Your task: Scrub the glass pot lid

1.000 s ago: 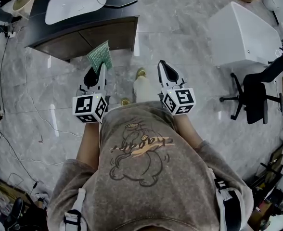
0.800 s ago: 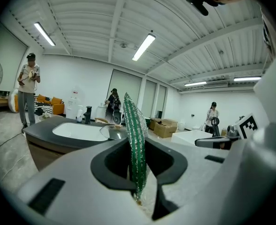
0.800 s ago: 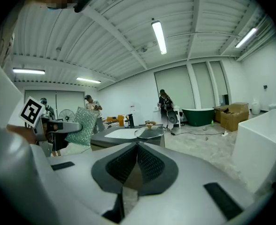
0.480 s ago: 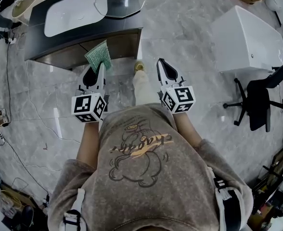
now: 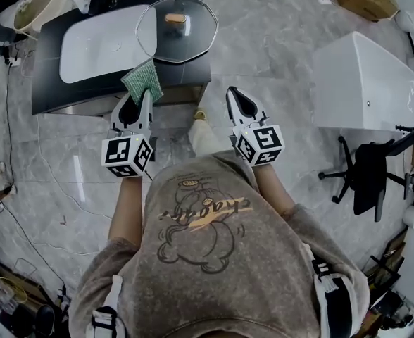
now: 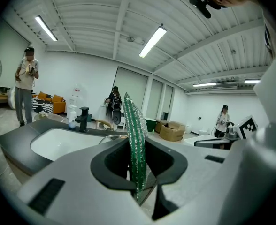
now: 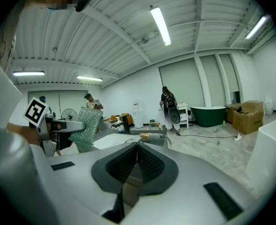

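The glass pot lid (image 5: pixel 177 28), octagonal with a wooden knob, lies on the right end of a dark counter (image 5: pixel 55 94), overlapping a white sink basin (image 5: pixel 98 44). My left gripper (image 5: pixel 142 98) is shut on a green scrub cloth (image 5: pixel 143 81), which stands upright between the jaws in the left gripper view (image 6: pixel 134 144). The cloth reaches the counter's front edge, short of the lid. My right gripper (image 5: pixel 233 94) is shut with nothing in it, over the floor to the right of the counter. The right gripper view shows the lid (image 7: pixel 147 137) ahead and the cloth (image 7: pixel 85 123) at left.
A black tap (image 6: pixel 83 119) stands behind the basin. A white box-shaped unit (image 5: pixel 369 83) and a black office chair (image 5: pixel 367 174) stand on the marble floor at right. A round bowl (image 5: pixel 34 5) sits far left. Several people stand in the background of both gripper views.
The person has walked towards the counter: the counter, sink and lid have slid down the head view, closer to both grippers. Both grippers keep their pose and the cloth stays held.
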A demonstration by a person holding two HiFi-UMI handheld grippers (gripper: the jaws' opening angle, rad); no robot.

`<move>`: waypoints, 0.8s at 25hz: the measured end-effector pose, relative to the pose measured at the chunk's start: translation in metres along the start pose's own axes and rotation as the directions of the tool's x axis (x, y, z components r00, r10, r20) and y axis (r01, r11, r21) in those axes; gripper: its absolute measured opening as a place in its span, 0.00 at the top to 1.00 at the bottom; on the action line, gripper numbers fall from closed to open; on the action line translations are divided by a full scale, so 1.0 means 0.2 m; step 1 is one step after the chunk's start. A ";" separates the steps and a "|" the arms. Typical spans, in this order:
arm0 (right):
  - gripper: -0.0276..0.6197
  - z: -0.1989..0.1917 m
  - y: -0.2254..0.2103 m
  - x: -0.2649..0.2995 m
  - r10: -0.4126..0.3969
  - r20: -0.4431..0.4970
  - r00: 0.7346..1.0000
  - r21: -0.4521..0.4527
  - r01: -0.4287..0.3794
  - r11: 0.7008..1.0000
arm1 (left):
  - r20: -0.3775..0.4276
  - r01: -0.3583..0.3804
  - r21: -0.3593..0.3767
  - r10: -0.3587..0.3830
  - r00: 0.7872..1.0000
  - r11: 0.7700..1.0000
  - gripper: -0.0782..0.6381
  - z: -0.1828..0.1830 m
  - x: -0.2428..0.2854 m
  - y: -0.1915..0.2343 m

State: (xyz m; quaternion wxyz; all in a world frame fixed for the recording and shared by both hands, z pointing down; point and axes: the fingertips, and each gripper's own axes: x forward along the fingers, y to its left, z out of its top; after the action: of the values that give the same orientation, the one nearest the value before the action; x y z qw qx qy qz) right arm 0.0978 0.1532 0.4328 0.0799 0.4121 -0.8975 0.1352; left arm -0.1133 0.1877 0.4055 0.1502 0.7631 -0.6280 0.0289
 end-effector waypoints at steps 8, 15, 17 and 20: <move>0.91 0.22 -0.20 0.46 0.137 -0.030 0.990 -0.043 -0.138 0.990 | 0.021 -0.068 -0.044 0.069 0.997 0.997 0.78 0.19 0.43 0.13; 0.91 0.30 -0.28 0.75 0.206 -0.065 0.976 -0.055 -0.210 0.976 | 0.017 -0.130 -0.070 0.132 0.991 0.989 0.78 0.27 0.59 0.27; 0.91 0.31 -0.27 0.82 0.221 -0.074 0.972 -0.051 -0.225 0.973 | 0.006 -0.136 -0.073 0.137 0.991 0.988 0.78 0.27 0.62 0.31; 0.91 0.34 -0.25 0.91 0.231 -0.077 0.970 -0.053 -0.235 0.970 | -0.004 -0.126 -0.081 0.126 0.992 0.989 0.78 0.29 0.67 0.36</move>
State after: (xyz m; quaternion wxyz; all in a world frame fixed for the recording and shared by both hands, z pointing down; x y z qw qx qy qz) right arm 0.0145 -0.0298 0.4229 0.1074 0.2961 -0.9401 0.1303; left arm -0.1639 0.0320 0.3953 0.1786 0.7152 -0.6756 0.0121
